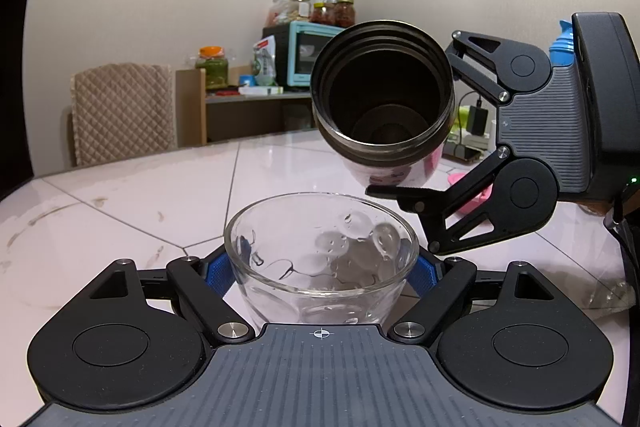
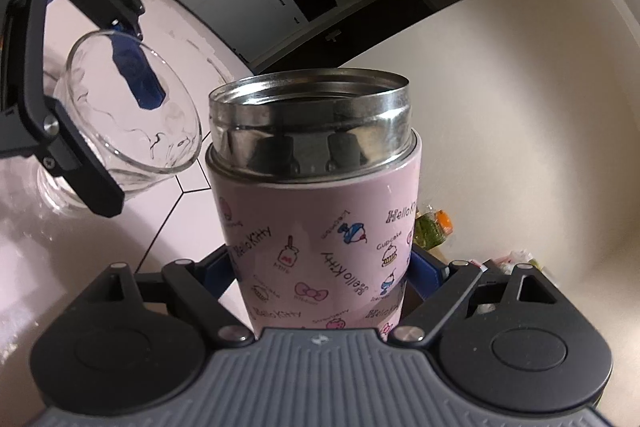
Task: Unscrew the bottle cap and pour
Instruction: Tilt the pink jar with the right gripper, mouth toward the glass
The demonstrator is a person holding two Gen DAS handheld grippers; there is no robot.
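1. Pink flask with its cap off hangs tilted above the table, steel mouth turned toward the glass cup.
2. Right gripper has its jaws clamped on the flask's printed body.
3. Left gripper has its blue pads pressed on the cup's sides; the cup is just below and in front of the flask's mouth.
4. Jars sit on a teal oven beyond the table's far edge.
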